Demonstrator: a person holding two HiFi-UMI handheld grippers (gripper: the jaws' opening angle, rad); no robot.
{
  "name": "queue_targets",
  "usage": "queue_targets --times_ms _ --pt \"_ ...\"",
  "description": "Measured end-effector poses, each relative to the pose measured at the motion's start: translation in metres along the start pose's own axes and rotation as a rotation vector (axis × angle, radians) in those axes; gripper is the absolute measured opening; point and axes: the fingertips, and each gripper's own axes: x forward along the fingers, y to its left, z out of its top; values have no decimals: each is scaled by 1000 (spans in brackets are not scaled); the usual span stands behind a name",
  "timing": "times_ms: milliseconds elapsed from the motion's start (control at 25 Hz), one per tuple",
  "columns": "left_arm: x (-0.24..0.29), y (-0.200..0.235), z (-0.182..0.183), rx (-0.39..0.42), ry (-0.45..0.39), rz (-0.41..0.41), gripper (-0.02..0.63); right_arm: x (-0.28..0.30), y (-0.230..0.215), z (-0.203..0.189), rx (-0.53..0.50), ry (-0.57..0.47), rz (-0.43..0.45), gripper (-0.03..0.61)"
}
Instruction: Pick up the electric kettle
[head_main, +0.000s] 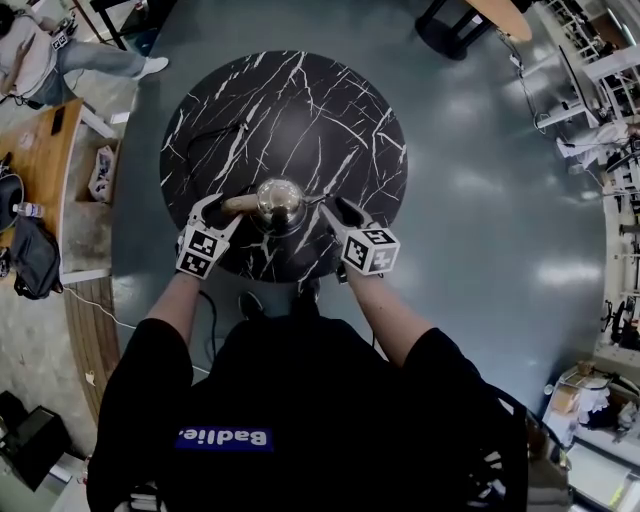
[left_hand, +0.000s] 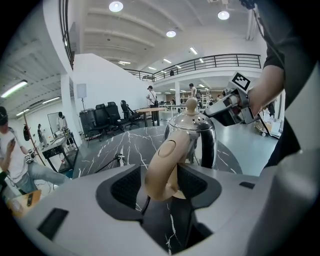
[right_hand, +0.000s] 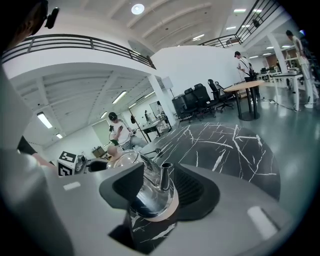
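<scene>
The left tongs (head_main: 222, 207) are spread wide. The tan handle (left_hand: 162, 167) of the electric kettle (head_main: 280, 203) sits between them, but the pads do not squeeze it yet. The shiny kettle stands on the black tabletop (head_main: 300, 110), close to the edge nearest the person. Its little spout (right_hand: 165, 176) points to the right. The right tongs (head_main: 335, 212) are spread wide too, with the spout side of the kettle between them. Nothing is pinched there either.

What could go wrong? The handle is smooth and curved. If the left tongs close on it too high or too low, I think it could slide out, and the kettle would tip. The body is round and slippery, so the right tongs may slip off it if they squeeze there. The kettle is near the edge, so a bump from either side could push it off the tabletop. A black cord (head_main: 215, 130) lies farther back on the tabletop. I cannot tell if it joins the kettle. If it does, it might tug when the kettle goes up.
</scene>
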Motion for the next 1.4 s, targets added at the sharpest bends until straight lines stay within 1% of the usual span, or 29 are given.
queue_targets --times_ms 200,600,680,760,800,920,1120,1400 --pt "5 1 7 41 -8 20 209 12 -8 -1 28 8 -13 161" --pt "9 7 -2 46 29 32 209 29 -16 -8 36 40 -17 159" --pt "13 5 -4 49 35 25 207 31 -18 -9 37 44 -17 136" --pt "16 3 -4 56 38 18 207 32 -18 -10 36 42 -20 85" --pt "17 2 -5 58 41 16 205 33 -18 -10 35 41 -20 75" --pt "18 3 -6 59 51 22 175 33 -18 -10 35 42 -18 72" --pt "18 4 -6 89 68 25 161 33 -17 -9 28 44 -15 69" --pt "17 4 -4 100 73 29 156 31 -15 -8 21 46 -8 67"
